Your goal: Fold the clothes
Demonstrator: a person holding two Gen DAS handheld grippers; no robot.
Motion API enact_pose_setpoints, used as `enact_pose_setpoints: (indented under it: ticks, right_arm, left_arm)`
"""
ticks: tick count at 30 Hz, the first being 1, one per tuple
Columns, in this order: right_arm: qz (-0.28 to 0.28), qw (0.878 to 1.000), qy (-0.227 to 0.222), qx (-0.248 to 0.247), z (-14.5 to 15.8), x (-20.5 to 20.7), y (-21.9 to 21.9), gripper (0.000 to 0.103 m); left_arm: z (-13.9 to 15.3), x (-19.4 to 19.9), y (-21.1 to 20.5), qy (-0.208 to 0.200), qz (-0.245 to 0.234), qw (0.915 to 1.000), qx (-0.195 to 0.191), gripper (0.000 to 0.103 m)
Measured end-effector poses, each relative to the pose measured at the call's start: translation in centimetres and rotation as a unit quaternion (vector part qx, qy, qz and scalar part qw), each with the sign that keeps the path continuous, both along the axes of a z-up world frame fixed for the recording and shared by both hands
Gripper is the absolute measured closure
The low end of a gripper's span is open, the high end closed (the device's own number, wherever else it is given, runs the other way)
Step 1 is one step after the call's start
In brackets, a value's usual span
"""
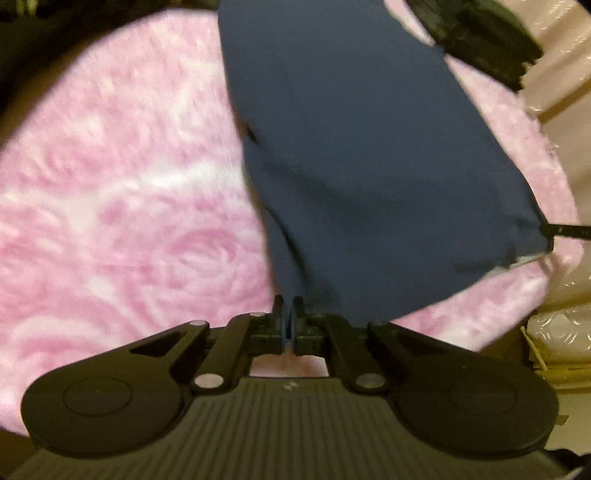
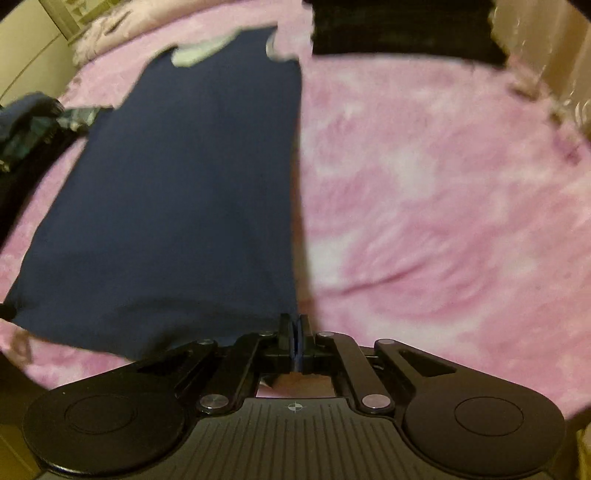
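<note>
1. Left wrist view: the left gripper has its two fingers pressed together on a corner of the navy garment, with a thin line of blue cloth between them. The garment stretches from this near corner to the far side over the pink fuzzy blanket. At the right, the tip of the right gripper meets the other near corner. I judge that the two corners are held so the near edge stays straight for a fold.

2. Right wrist view: the right gripper is also closed on navy cloth, at the near right corner of the garment. The garment lies mostly flat on the blanket, with a pale collar part at the far end. A black folded cloth lies far behind, apart from it.
</note>
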State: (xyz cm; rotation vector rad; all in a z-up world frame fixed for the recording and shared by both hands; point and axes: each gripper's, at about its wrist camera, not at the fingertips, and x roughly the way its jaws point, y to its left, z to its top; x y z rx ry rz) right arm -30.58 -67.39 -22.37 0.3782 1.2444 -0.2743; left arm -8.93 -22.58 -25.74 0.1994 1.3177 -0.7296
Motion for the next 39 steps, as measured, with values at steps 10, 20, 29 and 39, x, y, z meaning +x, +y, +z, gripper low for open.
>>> enact_pose_setpoints:
  ticks: [10, 20, 29, 39]
  right_arm:
    - [-0.01, 0.998, 0.057, -0.032, -1.6, -2.5, 0.5, 0.103]
    - [0.031, 0.998, -0.026, -0.054, 3.3, 2.1, -0.6, 0.035]
    - [0.125, 0.986, -0.092, -0.056, 3.4, 17.1, -4.2, 0.035]
    - [0.172, 0.979, -0.064, -0.093, -3.2, 30.6, -7.4, 0.05]
  left_arm:
    - [-2.6, -4.6, 2.5, 0.075, 0.019, 0.997, 0.007, 0.102]
    - [2.2, -1.6, 3.1, 0.021, 0.029, 0.9982, 0.047, 0.086]
    - [5.2, 9.2, -4.4, -0.079, -0.005, 0.9968, 0.013, 0.07]
    - [-0.7, 22.3, -17.1, -0.13, -0.131, 0.9826, -0.019, 0.065]
